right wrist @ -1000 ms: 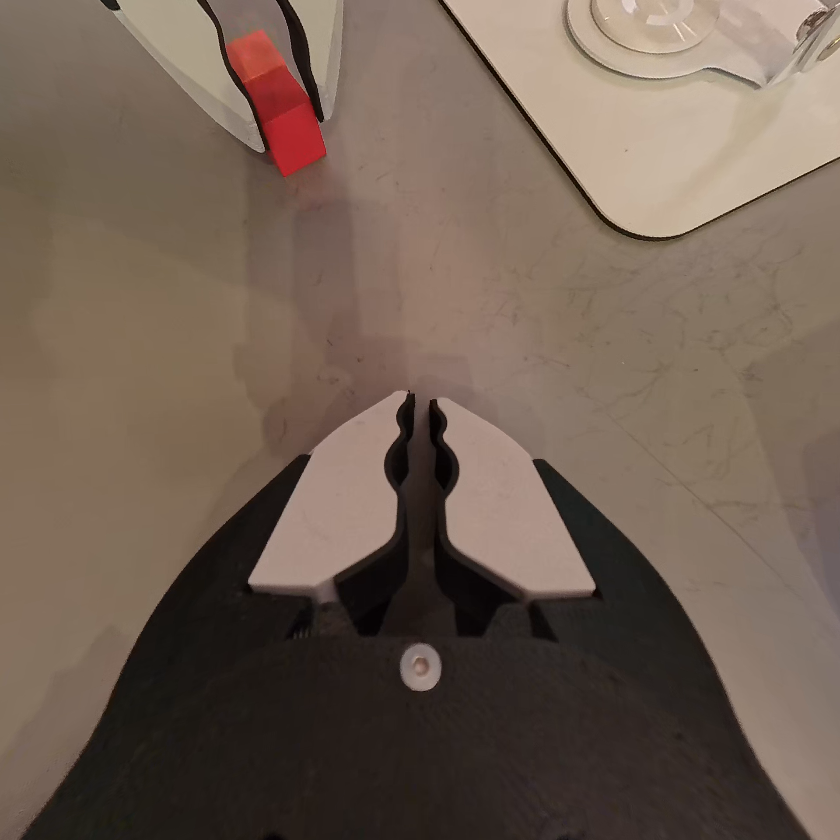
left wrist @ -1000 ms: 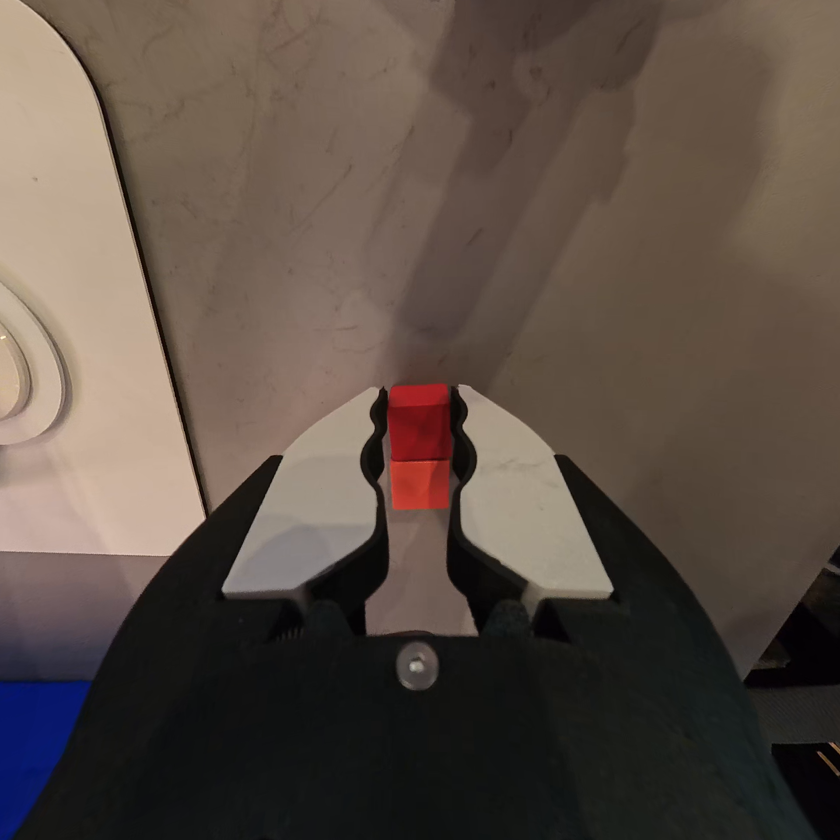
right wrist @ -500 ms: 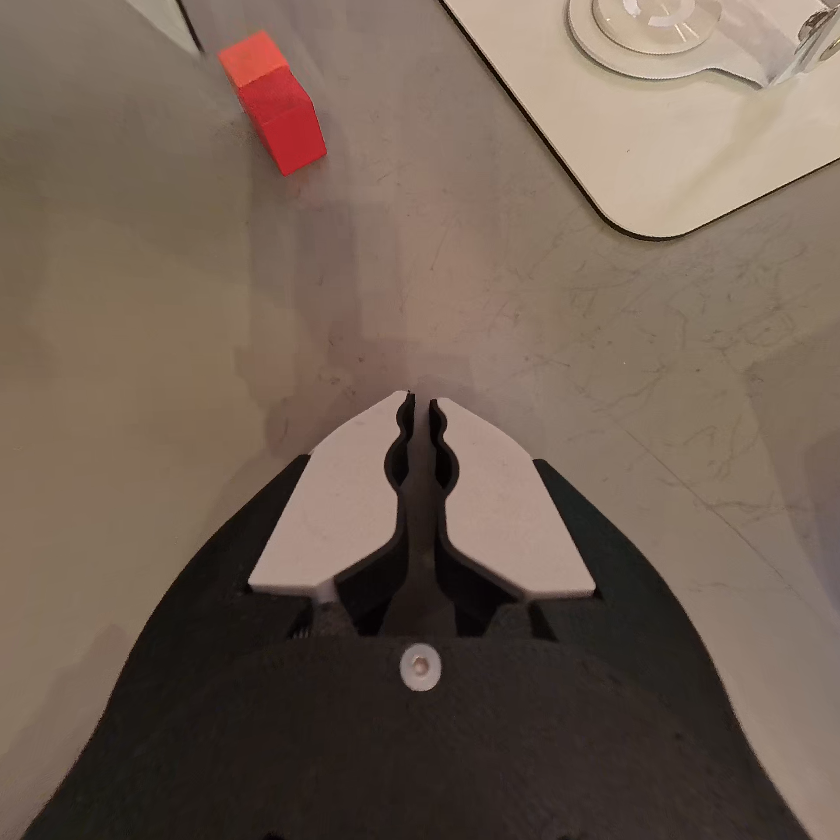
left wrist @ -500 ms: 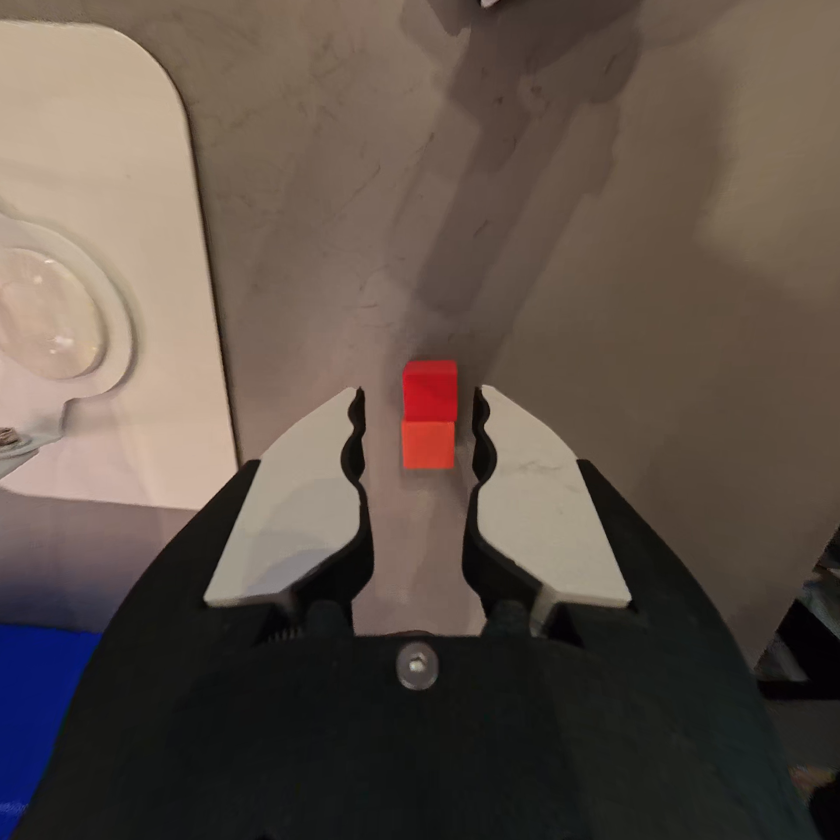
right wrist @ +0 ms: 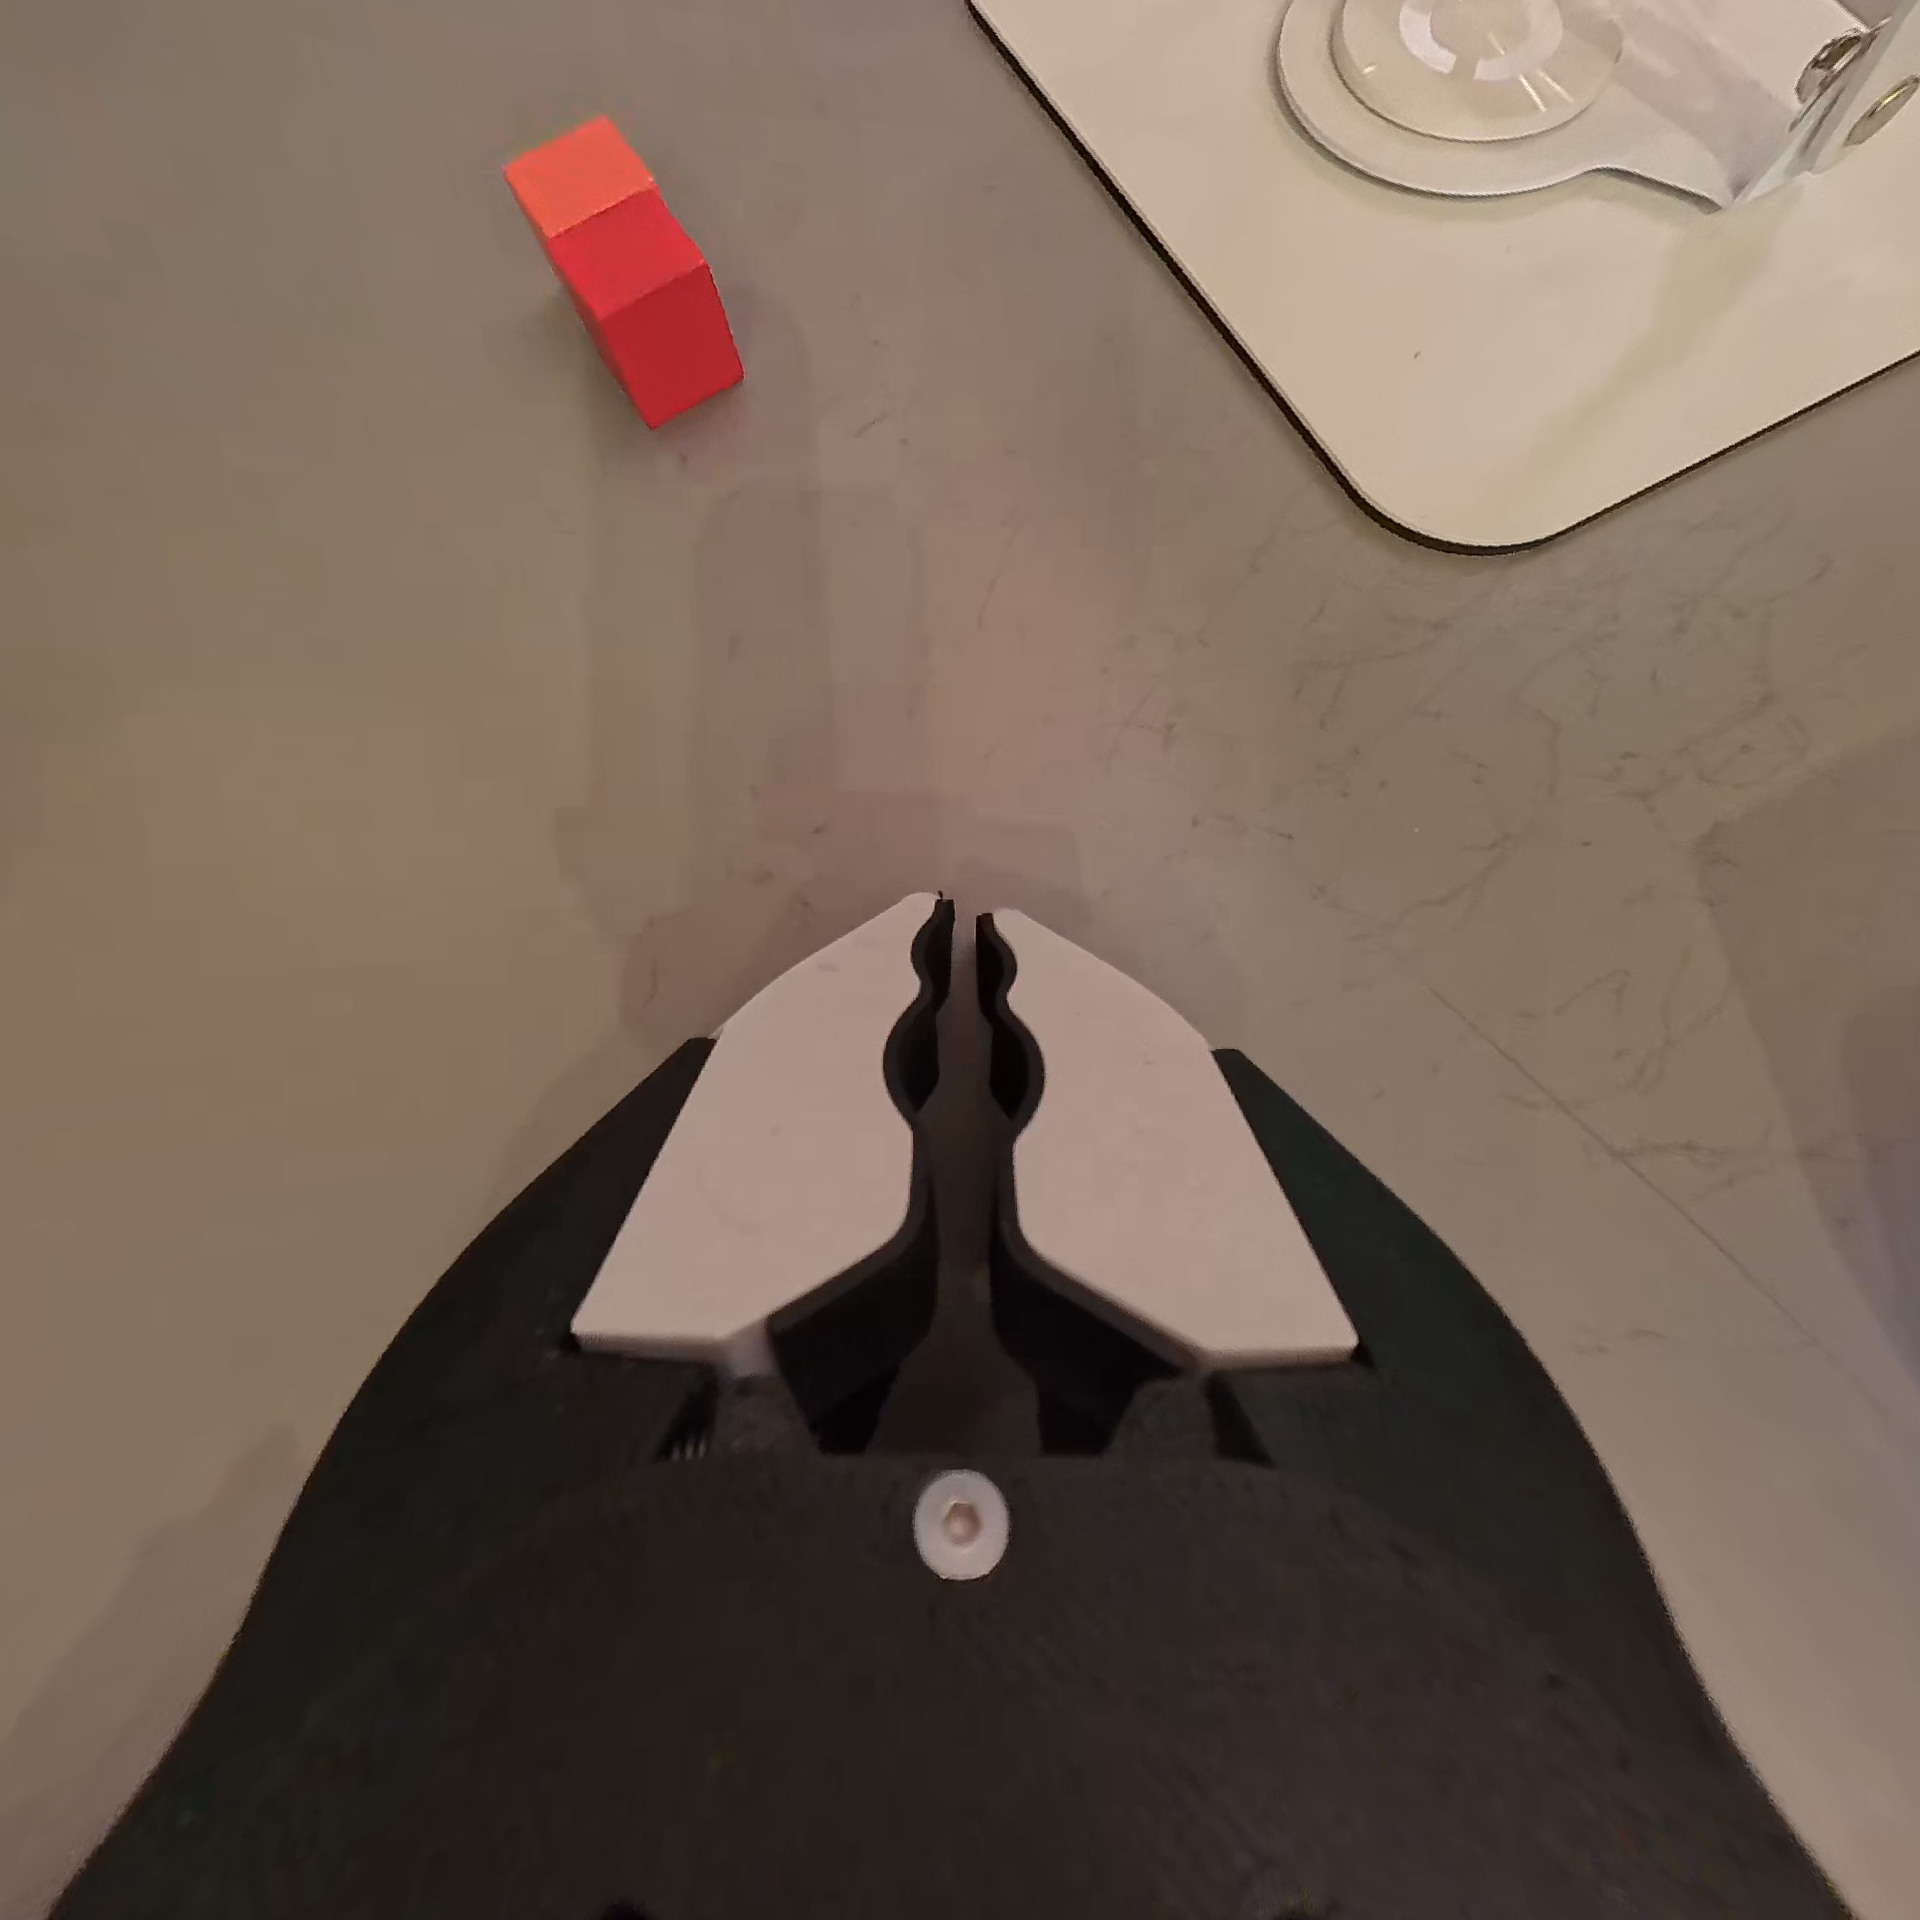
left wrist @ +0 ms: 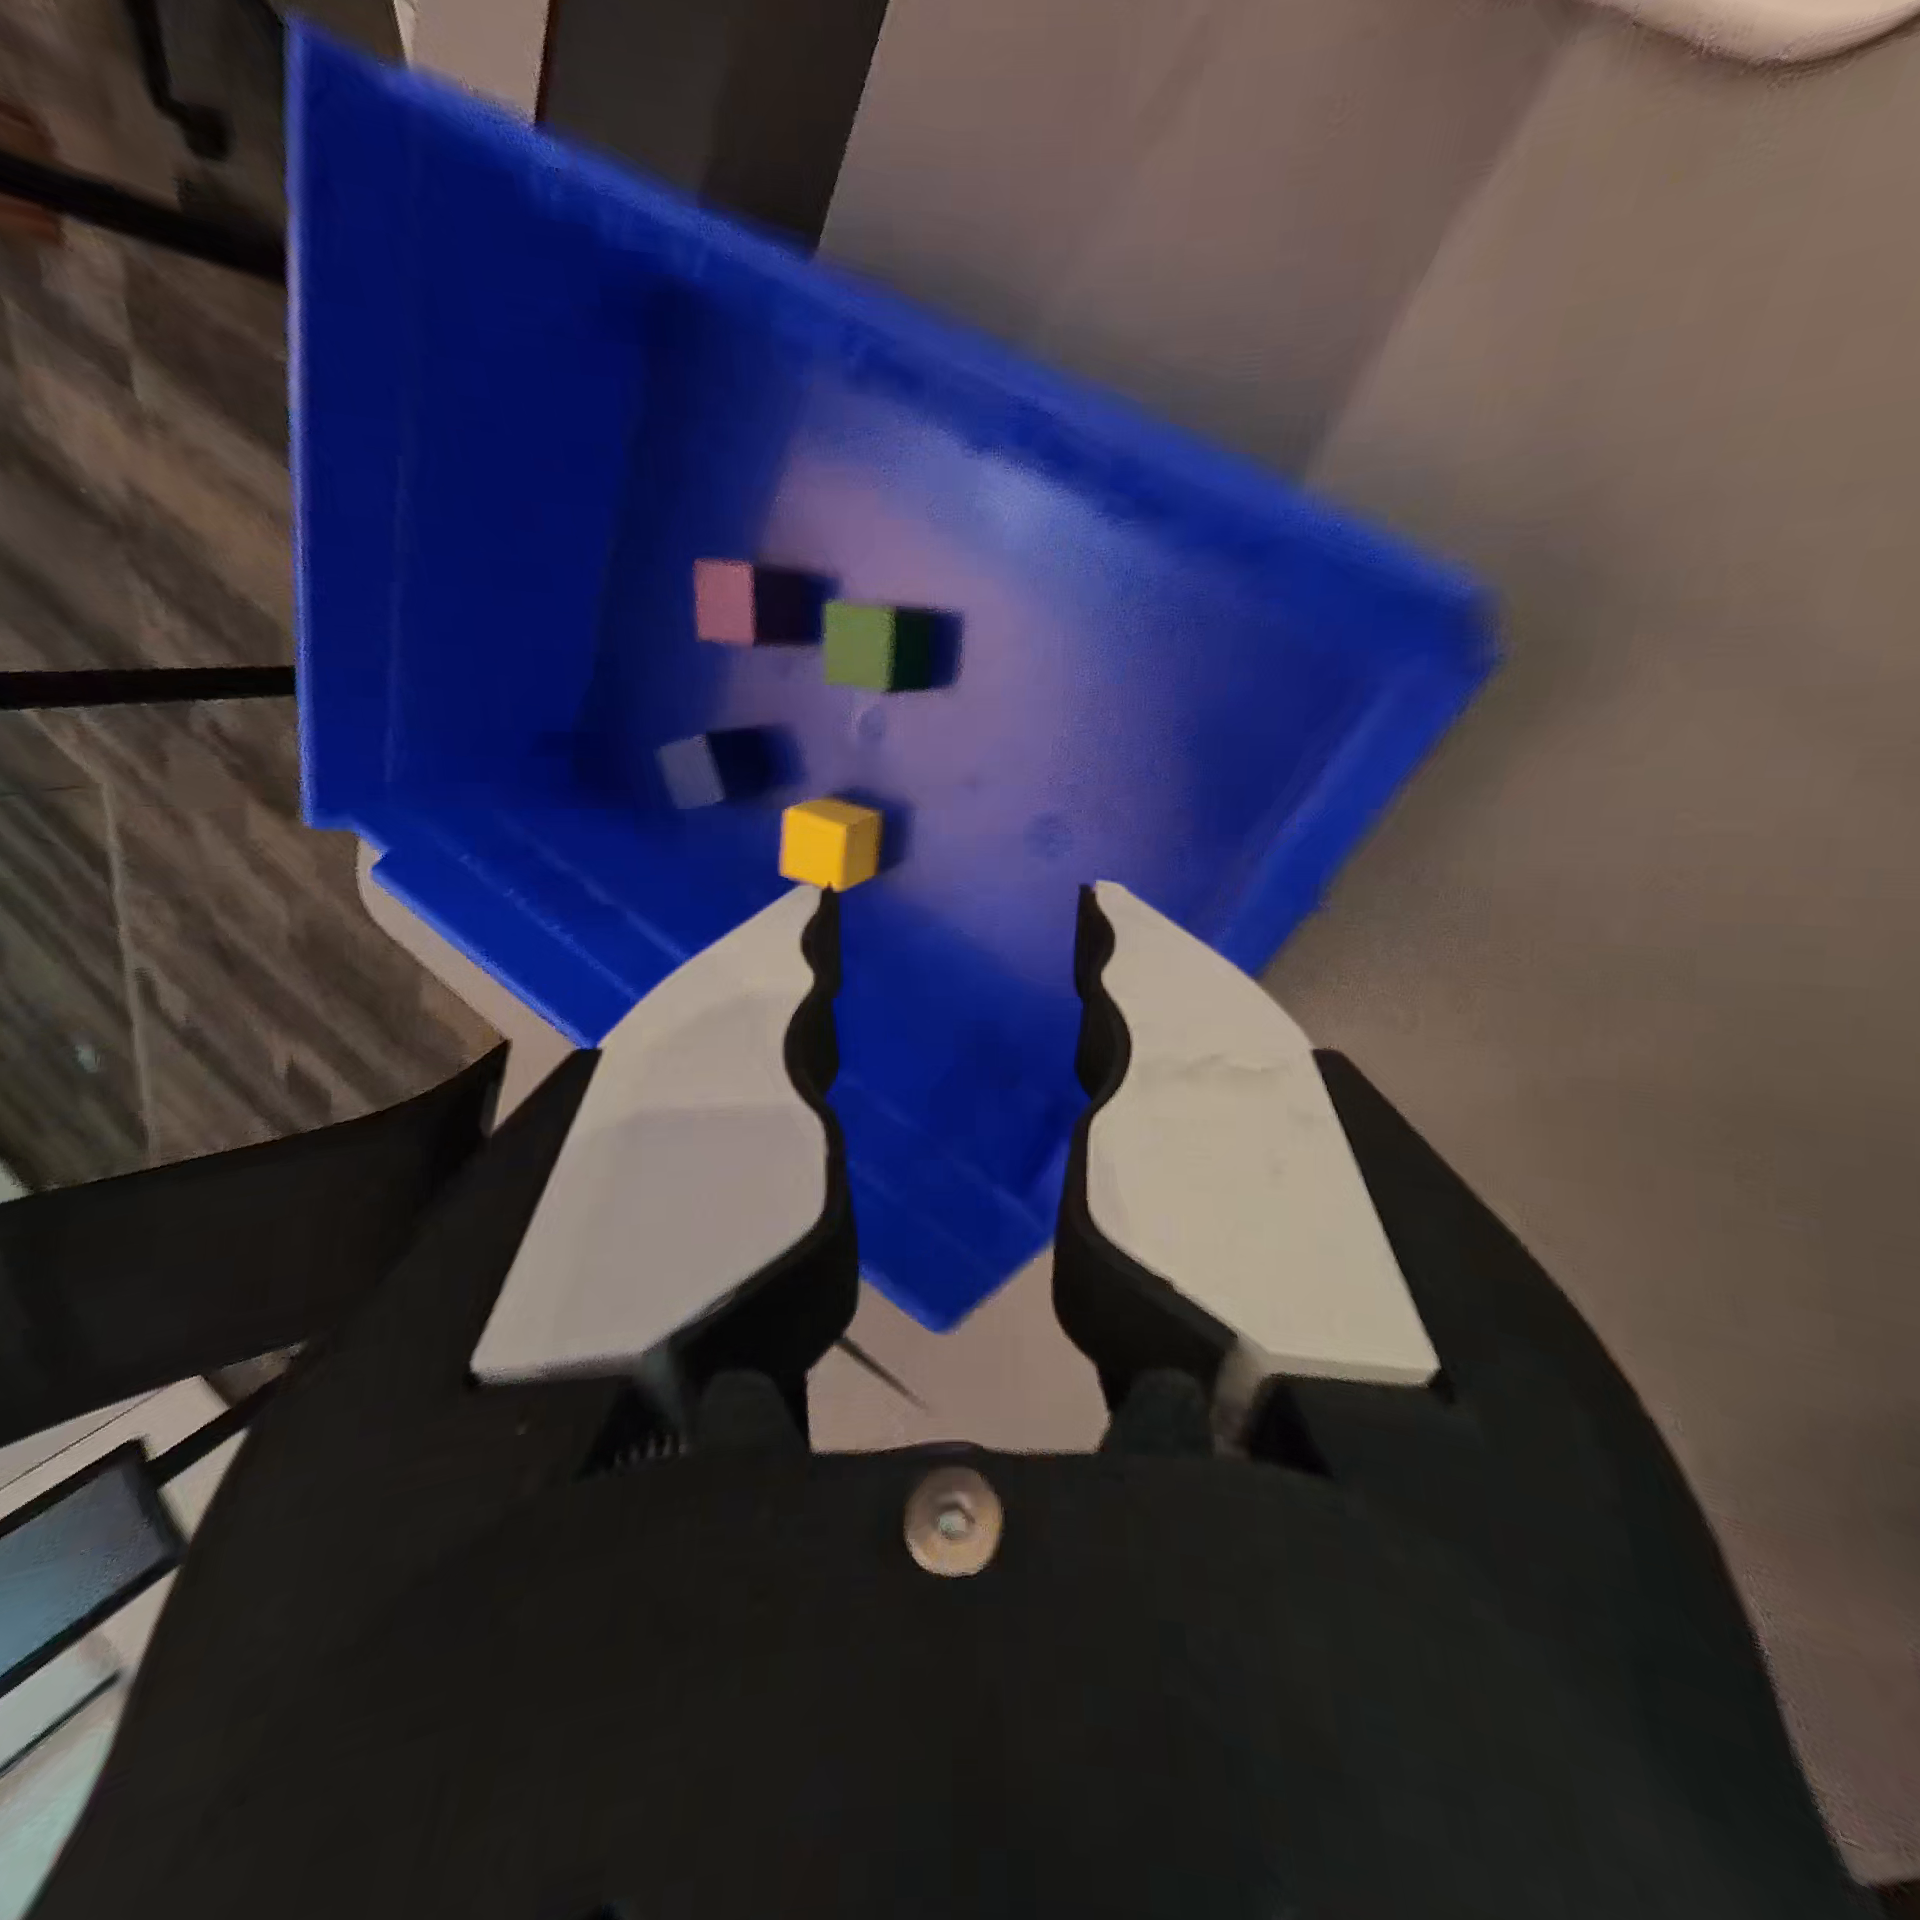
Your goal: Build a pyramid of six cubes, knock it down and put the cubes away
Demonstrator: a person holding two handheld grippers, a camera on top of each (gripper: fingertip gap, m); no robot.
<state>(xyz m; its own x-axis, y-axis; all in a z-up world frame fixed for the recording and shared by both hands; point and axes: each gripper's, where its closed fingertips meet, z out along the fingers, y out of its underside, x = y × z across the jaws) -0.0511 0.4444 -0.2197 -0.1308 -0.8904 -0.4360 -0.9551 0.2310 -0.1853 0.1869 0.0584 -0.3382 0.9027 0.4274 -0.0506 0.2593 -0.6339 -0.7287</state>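
In the left wrist view my left gripper (left wrist: 951, 904) is open and empty, over the near part of a blue bin (left wrist: 499, 343). Several cubes lie on the bin's floor: pink (left wrist: 724, 601), green (left wrist: 862, 644), grey-blue (left wrist: 691, 771) and yellow (left wrist: 826, 842). The yellow one shows just beyond my left fingertip (left wrist: 800, 914). The picture is blurred by motion. In the right wrist view my right gripper (right wrist: 961, 914) is shut with nothing between its pads, low over the grey table. A red cube (right wrist: 649, 291) and an orange cube (right wrist: 577, 177) lie touching on the table at the far left.
A white board (right wrist: 1455, 395) with a clear suction-cup mount (right wrist: 1455, 73) lies at the right wrist view's upper right. The grey table (right wrist: 312, 727) stretches around the right gripper. Floor and dark straps show left of the bin in the left wrist view. My right fingertips sit around 45 cm from my left ones.
My left gripper opened and let go of the red cube beside the orange one, drew back, then swung over to the blue bin. My right gripper has not moved.
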